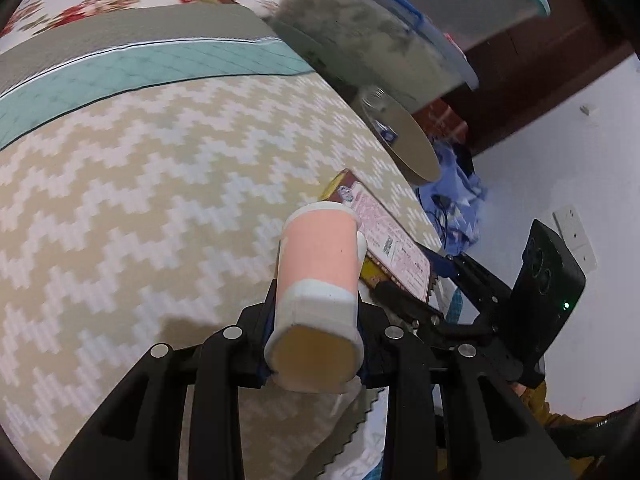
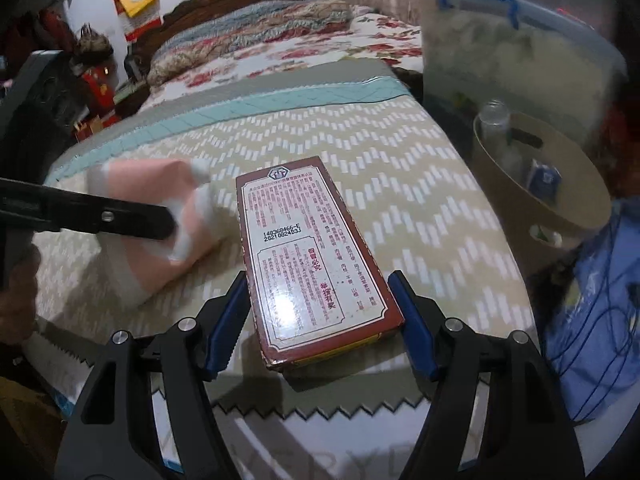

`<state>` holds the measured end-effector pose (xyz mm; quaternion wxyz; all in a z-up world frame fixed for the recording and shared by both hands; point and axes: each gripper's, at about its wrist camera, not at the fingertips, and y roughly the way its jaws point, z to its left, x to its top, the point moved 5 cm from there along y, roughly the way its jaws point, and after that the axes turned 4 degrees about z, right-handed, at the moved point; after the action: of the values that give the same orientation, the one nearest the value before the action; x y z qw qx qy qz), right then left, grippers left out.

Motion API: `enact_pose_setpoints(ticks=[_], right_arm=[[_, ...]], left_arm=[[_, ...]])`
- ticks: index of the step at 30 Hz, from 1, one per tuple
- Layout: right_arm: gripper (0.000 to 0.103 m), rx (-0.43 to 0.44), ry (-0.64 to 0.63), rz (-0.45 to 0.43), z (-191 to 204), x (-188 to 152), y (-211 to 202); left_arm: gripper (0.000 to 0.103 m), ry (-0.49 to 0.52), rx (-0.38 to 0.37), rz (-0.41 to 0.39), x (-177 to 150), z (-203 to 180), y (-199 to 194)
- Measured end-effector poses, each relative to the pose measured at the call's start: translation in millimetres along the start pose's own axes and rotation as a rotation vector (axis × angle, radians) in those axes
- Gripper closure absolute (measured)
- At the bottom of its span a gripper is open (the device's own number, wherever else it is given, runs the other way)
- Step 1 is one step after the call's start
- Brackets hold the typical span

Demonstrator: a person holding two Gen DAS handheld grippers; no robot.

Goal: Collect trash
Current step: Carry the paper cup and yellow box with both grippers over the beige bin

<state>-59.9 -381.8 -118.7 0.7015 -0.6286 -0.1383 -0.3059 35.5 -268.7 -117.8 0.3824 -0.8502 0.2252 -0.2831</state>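
Observation:
My left gripper (image 1: 316,312) is shut on a pink and white paper cup (image 1: 320,272), held on its side just above the bed. The cup also shows blurred in the right wrist view (image 2: 152,216), with a left finger (image 2: 100,216) across it. A flat red and cream carton (image 2: 308,256) with printed text lies on the zigzag bedspread (image 2: 400,200). My right gripper (image 2: 320,328) is open, its blue pads on either side of the carton's near end, with a small gap on the right. The carton also shows behind the cup in the left wrist view (image 1: 384,236).
A brown paper bin (image 2: 552,196) with a glass jar and a blue packet stands right of the bed. A clear storage box (image 2: 512,48) with a blue latch stands behind it. Blue cloth and a cable (image 2: 592,320) lie at the right. Pillows and a floral quilt (image 2: 280,32) lie beyond.

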Motion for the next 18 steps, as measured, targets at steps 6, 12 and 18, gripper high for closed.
enact_pose_setpoints(ticks=[6,12,18], right_arm=[[0.034,0.028,0.174,-0.098,-46.8,7.9,-17.3],[0.034,-0.016,0.320,-0.192,-110.0,22.0,-30.2],[0.034,-0.037,0.501,-0.263,-198.2,41.8,-34.0]], left_arm=[[0.075,0.067,-0.004,0.009,30.5,-32.2,15.2],[0.075,0.155,0.006,0.017,83.2,-84.6,46.6],[0.075,0.237,0.053,0.039,144.6,-133.4,98.8]])
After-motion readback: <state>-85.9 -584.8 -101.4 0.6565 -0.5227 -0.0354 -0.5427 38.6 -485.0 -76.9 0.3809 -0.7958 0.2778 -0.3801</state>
